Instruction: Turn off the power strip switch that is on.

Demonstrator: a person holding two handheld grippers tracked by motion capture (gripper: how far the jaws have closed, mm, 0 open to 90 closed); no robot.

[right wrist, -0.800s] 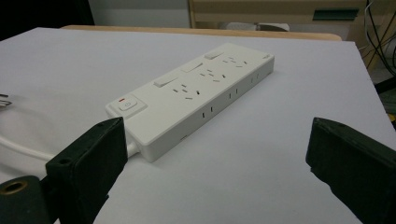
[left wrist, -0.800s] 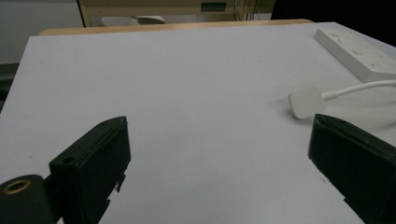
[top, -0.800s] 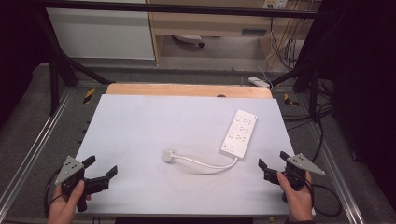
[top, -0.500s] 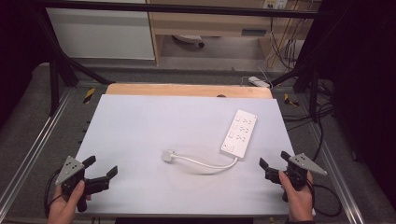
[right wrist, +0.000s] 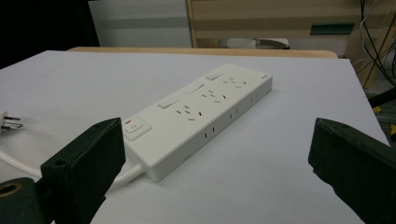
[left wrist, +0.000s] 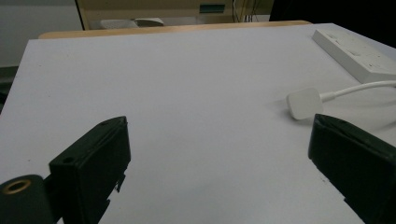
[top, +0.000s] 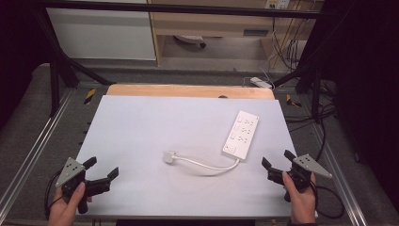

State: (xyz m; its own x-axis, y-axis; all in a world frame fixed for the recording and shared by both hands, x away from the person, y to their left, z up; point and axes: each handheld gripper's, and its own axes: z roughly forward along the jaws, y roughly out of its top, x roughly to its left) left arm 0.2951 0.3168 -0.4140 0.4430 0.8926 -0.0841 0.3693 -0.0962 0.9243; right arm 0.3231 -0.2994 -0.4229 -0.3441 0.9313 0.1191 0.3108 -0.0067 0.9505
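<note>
A white power strip (top: 241, 134) lies on the right half of the pale table top (top: 164, 127), with its white cable curling left to a white plug (top: 170, 157). In the right gripper view the power strip (right wrist: 196, 112) lies just ahead of the wide black jaws, and the plug's pins (right wrist: 9, 122) show at the left edge. My right gripper (top: 277, 161) stands open near the front right corner, nothing between its jaws. My left gripper (top: 101, 169) stands open near the front left corner, also empty. In the left gripper view the plug (left wrist: 303, 103) and strip (left wrist: 359, 56) lie ahead on the right.
A wooden board edge (top: 188, 91) runs along the table's far side. Metal frame rails (top: 33, 150) flank the table. A second white power strip (top: 261, 83) and loose cables (top: 282, 47) lie on the floor beyond the back right.
</note>
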